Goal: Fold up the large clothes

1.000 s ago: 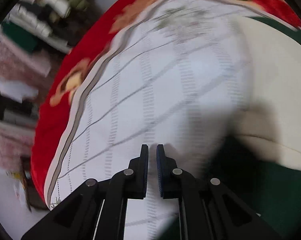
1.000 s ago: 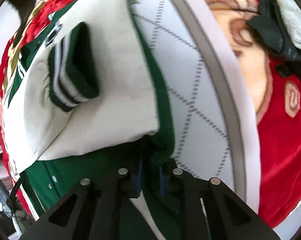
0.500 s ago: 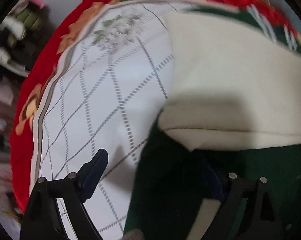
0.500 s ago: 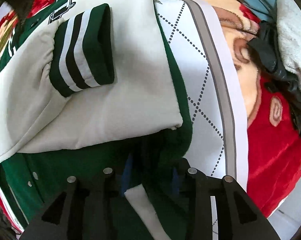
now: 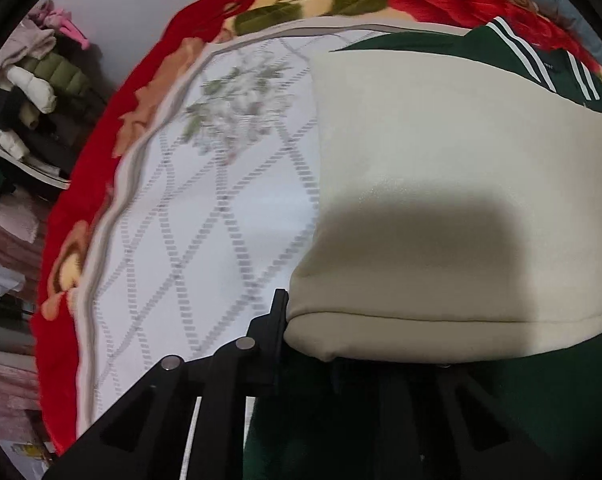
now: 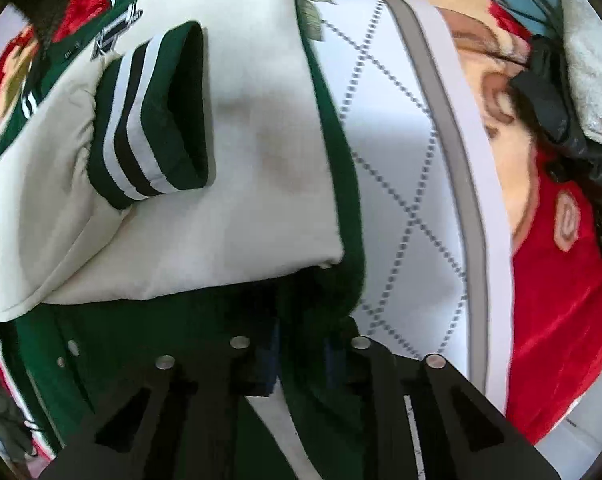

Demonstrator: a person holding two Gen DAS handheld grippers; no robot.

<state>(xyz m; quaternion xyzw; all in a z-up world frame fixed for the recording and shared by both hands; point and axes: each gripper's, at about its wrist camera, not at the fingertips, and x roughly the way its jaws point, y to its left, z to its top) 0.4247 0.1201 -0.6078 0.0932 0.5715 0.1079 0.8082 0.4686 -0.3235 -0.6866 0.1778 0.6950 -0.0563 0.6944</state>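
A green varsity jacket with cream sleeves (image 5: 441,184) lies on a white diamond-pattern sheet (image 5: 205,216). Its cream sleeve is folded across the body; the striped green cuff (image 6: 153,120) rests on top. My left gripper (image 5: 313,344) is closed on the jacket's near green edge, under the cream sleeve; its right finger is hidden by cloth. My right gripper (image 6: 301,360) is closed on the jacket's green edge (image 6: 341,208) at its near right corner.
A red floral blanket (image 5: 81,184) lies under the sheet. Piled clothes (image 5: 33,92) are stacked at the left. A dark garment (image 6: 553,92) and a grey towel (image 6: 593,60) lie at the far right. The sheet's grey border (image 6: 461,160) runs to the right of the jacket.
My left gripper opened, moved right from the bare sheet to the jacket's edge and closed on it. My right gripper eased open slightly, then closed again on the green edge.
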